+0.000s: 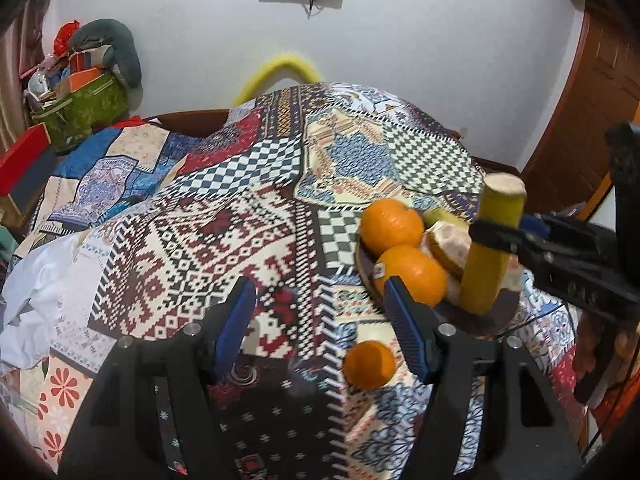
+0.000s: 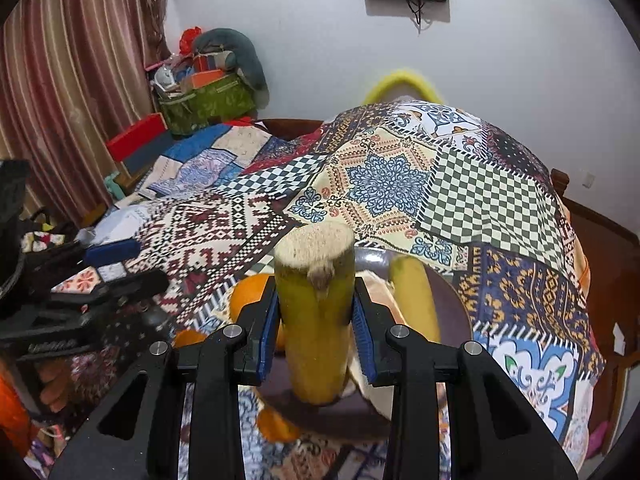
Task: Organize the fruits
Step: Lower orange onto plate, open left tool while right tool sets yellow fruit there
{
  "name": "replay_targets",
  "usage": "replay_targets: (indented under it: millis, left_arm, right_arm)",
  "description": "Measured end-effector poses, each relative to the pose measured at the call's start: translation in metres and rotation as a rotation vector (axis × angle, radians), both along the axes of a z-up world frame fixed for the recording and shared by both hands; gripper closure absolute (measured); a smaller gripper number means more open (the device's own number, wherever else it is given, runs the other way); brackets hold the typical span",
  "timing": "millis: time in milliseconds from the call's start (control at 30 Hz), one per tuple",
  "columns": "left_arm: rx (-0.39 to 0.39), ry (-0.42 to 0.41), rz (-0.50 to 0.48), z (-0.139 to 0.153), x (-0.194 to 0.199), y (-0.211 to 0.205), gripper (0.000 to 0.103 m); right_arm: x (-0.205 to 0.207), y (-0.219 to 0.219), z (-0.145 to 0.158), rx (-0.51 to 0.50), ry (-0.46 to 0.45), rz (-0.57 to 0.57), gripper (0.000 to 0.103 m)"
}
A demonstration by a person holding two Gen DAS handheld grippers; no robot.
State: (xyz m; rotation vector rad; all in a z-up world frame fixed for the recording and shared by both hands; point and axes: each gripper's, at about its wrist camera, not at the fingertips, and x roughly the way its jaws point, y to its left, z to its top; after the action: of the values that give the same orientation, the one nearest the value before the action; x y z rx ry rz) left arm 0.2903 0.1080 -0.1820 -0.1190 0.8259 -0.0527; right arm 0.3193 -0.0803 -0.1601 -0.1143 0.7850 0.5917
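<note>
Gripped upright between the blue-padded jaws of the right gripper (image 2: 316, 322): a cut yellow banana piece (image 2: 316, 312), long axis near vertical, pale sliced end up toward 12 o'clock, lower end touching or just above the dark plate (image 2: 452, 300). Clamped about mid-length, one pad on each flank, seen from the right wrist. From the left wrist, the same piece (image 1: 490, 248) leaning slightly, top tipped toward 1 o'clock, over the plate's near edge (image 1: 486, 326). On the plate at 9 to 10 o'clock from it, two oranges (image 1: 390, 226) (image 1: 412, 274) side by side, touching; between them and the banana piece, a peeled pale fruit section (image 1: 446, 246). Behind, a second banana piece (image 2: 414, 300) lying on the plate. Left gripper (image 1: 320, 318) with jaws spread wide, grasping nothing, above the patchwork quilt (image 1: 224, 240); a small orange (image 1: 370, 364) on the quilt, off the plate, just inside the 3 o'clock jaw.
</note>
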Motion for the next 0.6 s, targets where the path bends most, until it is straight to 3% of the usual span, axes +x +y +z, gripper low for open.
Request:
replay_targets:
  millis: [333, 600]
  left_arm:
    - [0.0, -0.012, -0.02, -0.003, -0.006, -0.002, 0.037]
    - [0.02, -0.03, -0.049, 0.003, -0.014, -0.013, 0.037]
  right_arm:
    - [0.023, 0.014, -0.013, -0.018, 0.073, -0.006, 0.072]
    - [0.02, 0.016, -0.011, -0.027, 0.058, -0.001, 0.071]
